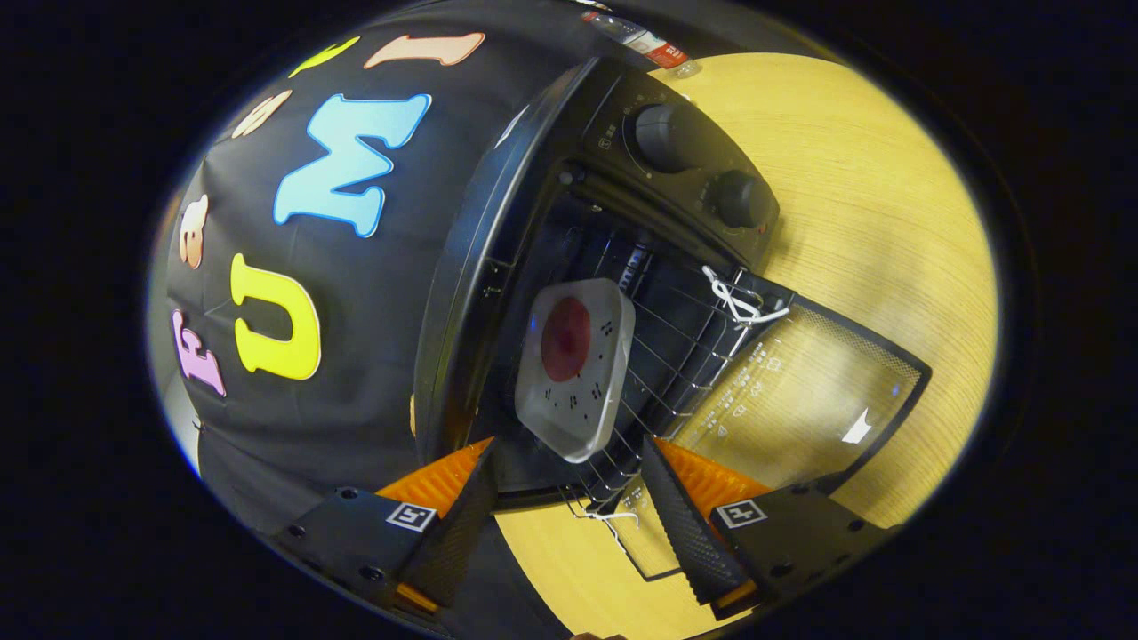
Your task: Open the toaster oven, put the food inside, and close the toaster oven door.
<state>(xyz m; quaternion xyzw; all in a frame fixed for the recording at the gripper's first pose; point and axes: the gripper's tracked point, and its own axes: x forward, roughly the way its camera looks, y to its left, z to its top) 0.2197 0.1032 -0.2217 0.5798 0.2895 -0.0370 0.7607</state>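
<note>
**Resting inside the open oven: plate on the rack, gripper released**

Sitting on the wire rack point(667, 356) inside the toaster oven point(498, 267), a white square plate point(613, 356) carries a round dark red piece of food point(566, 339) at its middle, with small dark marks scattered across the rest of the plate. The gripper point(569, 507) is spread wide and grasps nothing; its two fingers stand apart just short of the oven's opening, the plate beyond them and between their lines. The glass door point(800, 391) is folded down flat onto the wooden table point(889, 222), and rows of small white symbols and text are printed on the glass, too small to read. White string point(738, 302) is tied at the rack's corner near the door hinge, and another bit of it hangs at the rack's near corner. Two dark knobs point(662, 135) sit on the control panel, with faint markings around them that cannot be made out.
</note>
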